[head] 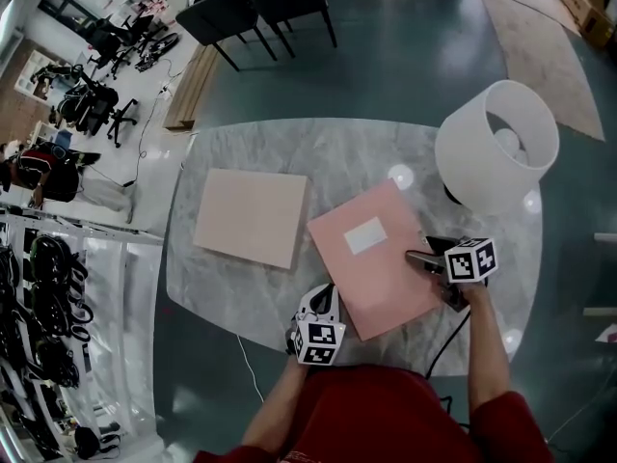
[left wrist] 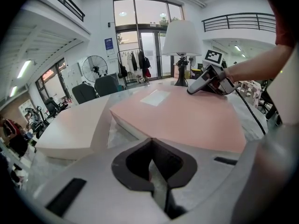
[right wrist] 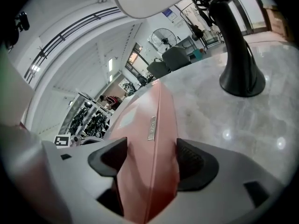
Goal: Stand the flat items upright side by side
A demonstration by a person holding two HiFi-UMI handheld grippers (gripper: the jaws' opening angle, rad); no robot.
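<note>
Found the pink book [head: 376, 258] lying flat on the pale marble worktop [head: 289, 148], white label facing up, one corner pointing toward the near rim. Found the cream book [head: 251, 217] flat as well, to the left of the pink one, with a strip of bare marble between the two (no standing on edge yet for either). Saw the white-shaded lamp [head: 496, 143] upright beyond the pink book's right side, dark base on the worktop, near the book but apart from it.

Caught the right gripper [head: 416, 258] at the pink book's right edge, jaws spread wide and straddling that edge, one pad on each side. Read the hold as released in the right gripper view: book edge filling most of the gap, pads slack rather than clamped (touch on one pad too close to call).

Spotted the left gripper [head: 325, 293] low at the near rim of the worktop, just beside the pink book's nearest corner, tip aimed across the marble toward both books. Saw its jaws clenched together on nothing, dark pads meeting in the middle of the left gripper view.

Made out dark chairs [head: 260, 8] on the grey floor past the far side of the worktop, well apart from everything on it.
</note>
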